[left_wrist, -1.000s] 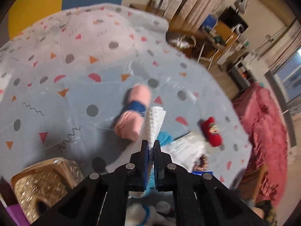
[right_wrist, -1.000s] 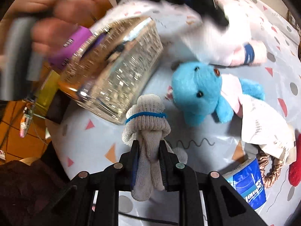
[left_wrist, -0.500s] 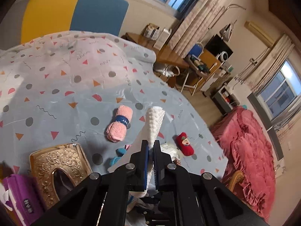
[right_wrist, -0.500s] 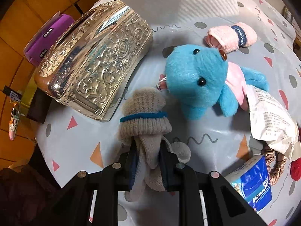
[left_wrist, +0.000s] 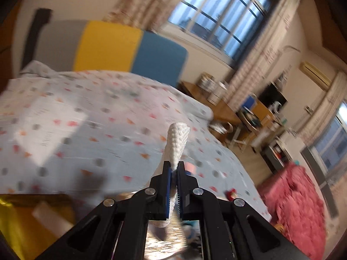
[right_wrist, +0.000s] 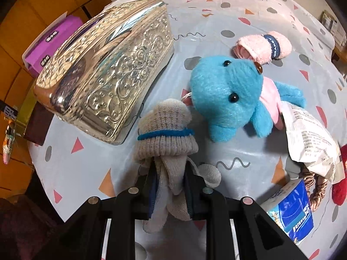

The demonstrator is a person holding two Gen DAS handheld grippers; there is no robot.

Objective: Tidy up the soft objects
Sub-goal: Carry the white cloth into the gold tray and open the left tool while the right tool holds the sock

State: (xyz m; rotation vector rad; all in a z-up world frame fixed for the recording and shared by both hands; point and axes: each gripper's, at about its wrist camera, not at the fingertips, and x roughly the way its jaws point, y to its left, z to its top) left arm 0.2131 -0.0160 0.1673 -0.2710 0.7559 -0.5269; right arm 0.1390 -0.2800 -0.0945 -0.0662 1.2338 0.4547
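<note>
My left gripper [left_wrist: 174,169] is shut on a white knobbly cloth [left_wrist: 177,143] whose rolled end sticks up past the fingertips, high above the patterned bed cover [left_wrist: 91,130]. My right gripper [right_wrist: 170,169] is shut on a grey knit glove [right_wrist: 166,134] with a blue band, held just over the cover [right_wrist: 86,173]. Beyond the glove lie a blue plush toy [right_wrist: 227,95] and a rolled pink towel [right_wrist: 263,47]. A red soft toy [right_wrist: 340,173] peeks in at the right edge.
An embossed silver tissue box [right_wrist: 108,73] stands left of the glove, with a purple pack [right_wrist: 47,41] behind it. A printed paper [right_wrist: 308,138], a scrunchie [right_wrist: 314,186] and a blue-white pack [right_wrist: 290,216] lie right. A desk [left_wrist: 227,112] and pink bedding [left_wrist: 297,205] sit beyond the bed.
The left gripper rose and tilted upward with the white cloth, so its view swung from the bed to the windows. The right gripper drifted slightly with the glove still in it.
</note>
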